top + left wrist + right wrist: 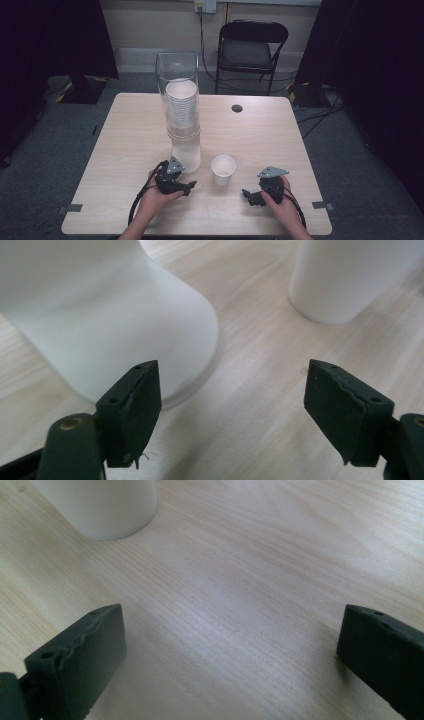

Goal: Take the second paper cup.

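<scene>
Nearest the camera in the high view, two forearms come in over the near edge of the bench (125, 150), each hand holding a gripper low over the wood. The left gripper (190, 187) points right, just near of the cup dispenser (181, 115), a tall clear tube of stacked white cups on a frosted base. Its jaws stand apart with nothing between them; in the left gripper view the dispenser's base (115, 325) bulks at the left, and the single paper cup (350, 275) stands ahead and to the right.

That paper cup (223, 170) stands upright on the bench between the two grippers, mouth up, its long axis vertical, apart from the dispenser.

The right gripper (246, 195) points left, jaws also spread wide and empty; in its own view the cup (100, 505) lies ahead and left. Both grippers lie about equally near it, so either could probably close on its sides with a short level reach.
</scene>
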Demonstrator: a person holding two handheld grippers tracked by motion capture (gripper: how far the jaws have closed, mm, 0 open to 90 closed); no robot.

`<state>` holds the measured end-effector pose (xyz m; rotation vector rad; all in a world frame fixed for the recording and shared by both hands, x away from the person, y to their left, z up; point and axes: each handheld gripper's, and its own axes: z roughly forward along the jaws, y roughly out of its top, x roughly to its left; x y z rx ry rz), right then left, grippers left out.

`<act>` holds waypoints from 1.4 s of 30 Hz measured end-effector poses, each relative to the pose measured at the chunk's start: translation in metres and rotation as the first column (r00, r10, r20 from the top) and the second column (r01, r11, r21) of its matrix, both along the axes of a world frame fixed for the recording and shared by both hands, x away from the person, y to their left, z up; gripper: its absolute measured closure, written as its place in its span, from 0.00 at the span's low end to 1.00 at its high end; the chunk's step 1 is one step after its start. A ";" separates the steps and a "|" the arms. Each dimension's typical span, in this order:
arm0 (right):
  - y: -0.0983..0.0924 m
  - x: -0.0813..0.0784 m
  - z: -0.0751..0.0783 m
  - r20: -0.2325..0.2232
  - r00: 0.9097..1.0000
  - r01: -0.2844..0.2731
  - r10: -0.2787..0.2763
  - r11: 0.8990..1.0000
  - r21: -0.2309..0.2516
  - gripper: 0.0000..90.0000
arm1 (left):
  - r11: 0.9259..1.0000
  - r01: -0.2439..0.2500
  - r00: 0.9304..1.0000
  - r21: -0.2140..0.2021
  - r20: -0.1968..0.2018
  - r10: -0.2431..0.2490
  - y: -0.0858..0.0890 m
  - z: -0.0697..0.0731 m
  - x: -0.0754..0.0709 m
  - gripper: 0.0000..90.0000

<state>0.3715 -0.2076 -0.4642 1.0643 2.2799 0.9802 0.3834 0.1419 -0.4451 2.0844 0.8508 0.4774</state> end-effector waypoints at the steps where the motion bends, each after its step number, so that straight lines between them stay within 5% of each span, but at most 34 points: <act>1: 0.000 0.000 0.000 0.000 1.000 0.000 0.000 1.000 0.000 0.00 | 1.000 -0.001 1.000 0.009 0.008 0.001 0.004 0.003 0.002 0.25; 9: 0.000 0.000 0.000 0.001 1.000 0.000 0.000 1.000 0.000 0.00 | 0.998 -0.058 0.998 -0.024 0.018 0.058 0.015 0.012 0.009 0.26; 17: 0.000 0.000 0.000 0.001 1.000 -0.001 0.001 1.000 0.000 0.00 | 0.989 -0.107 0.994 -0.104 0.007 0.108 0.026 0.013 0.016 0.26; 25: 0.000 0.000 0.000 0.000 1.000 0.000 0.000 1.000 0.000 0.00 | 0.989 -0.121 0.992 -0.088 0.037 0.124 0.031 0.025 0.022 0.27; 27: 0.000 0.000 0.000 0.001 1.000 0.000 0.000 1.000 0.000 0.00 | 0.978 -0.153 0.987 -0.145 0.032 0.159 0.032 0.025 0.023 0.27; 32: 0.000 0.000 0.000 0.000 1.000 0.000 0.000 1.000 0.000 0.00 | 0.974 -0.169 0.983 -0.153 0.048 0.178 0.034 0.030 0.030 0.26; 35: 0.000 0.000 0.000 0.000 1.000 -0.001 0.001 1.000 0.000 0.00 | 0.978 -0.163 0.983 -0.132 0.066 0.173 0.033 0.036 0.032 0.26; 37: 0.000 0.000 0.000 0.000 1.000 0.000 0.000 1.000 0.000 0.00 | 0.968 -0.179 0.978 -0.175 0.078 0.195 0.032 0.037 0.032 0.26; 42: 0.000 0.000 0.000 0.000 1.000 -0.001 0.001 1.000 0.000 0.00 | 0.960 -0.176 0.971 -0.219 0.121 0.206 0.030 0.041 0.033 0.25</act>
